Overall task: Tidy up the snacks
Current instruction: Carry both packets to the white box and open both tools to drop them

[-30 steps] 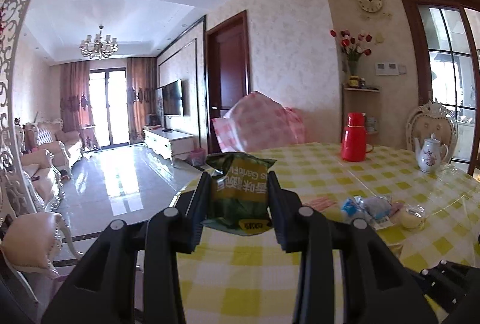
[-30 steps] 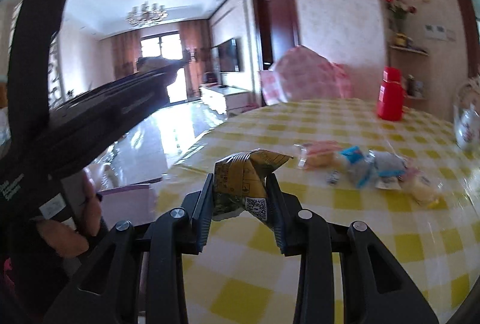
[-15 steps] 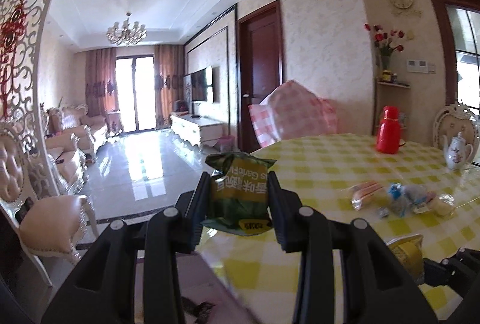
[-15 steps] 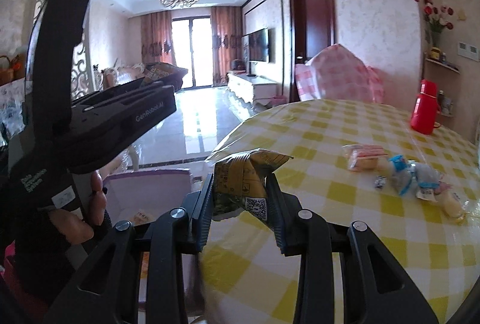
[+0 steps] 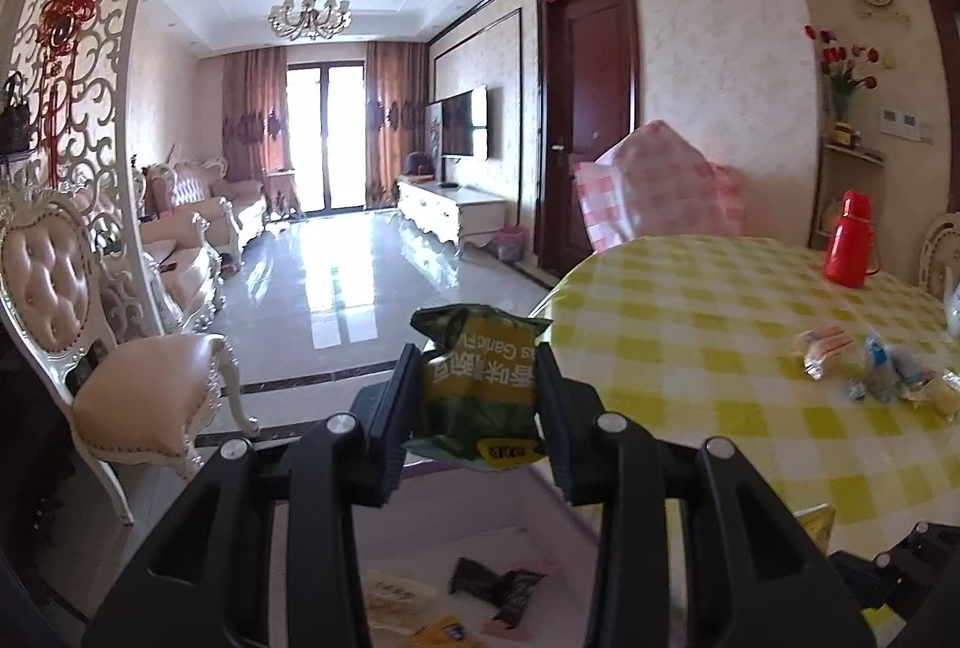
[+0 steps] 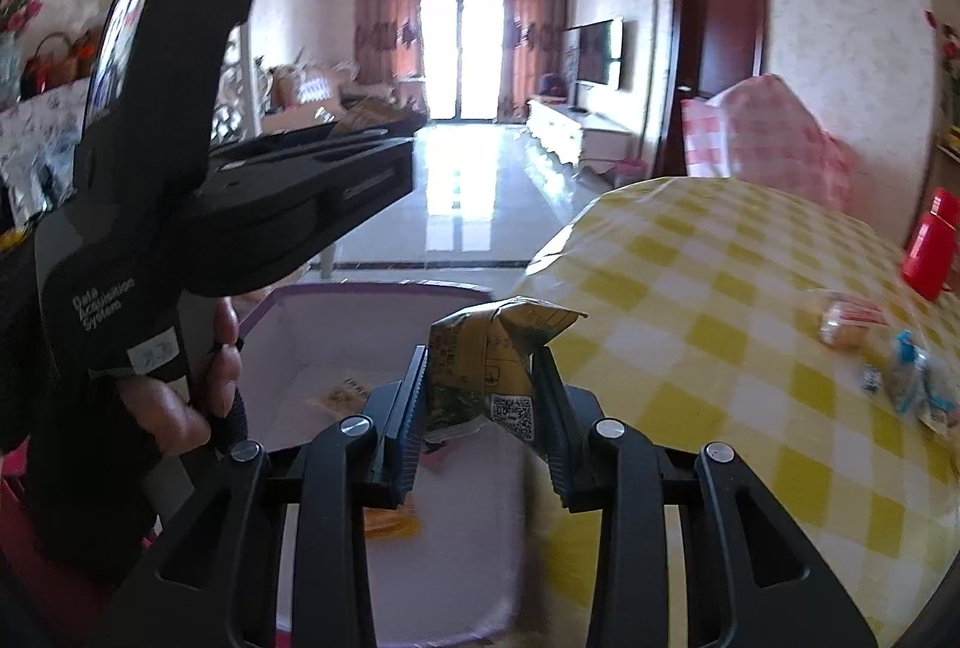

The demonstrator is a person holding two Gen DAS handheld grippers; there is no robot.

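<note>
Carrying packets off table edge: left tool (image 5: 477,390) clamps green snack packet (image 5: 480,384), right tool (image 6: 480,390) clamps yellow snack packet (image 6: 486,366), both over pink box (image 6: 336,342) at 6 o'clock, likely for dropping in; loose snacks (image 6: 900,378) wait on table (image 6: 690,288) at 3 o'clock.

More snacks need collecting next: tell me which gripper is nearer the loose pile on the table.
Right. The right gripper hangs by the table edge, the pile ahead-right; the left gripper sits farther left, above the purple box.
</note>
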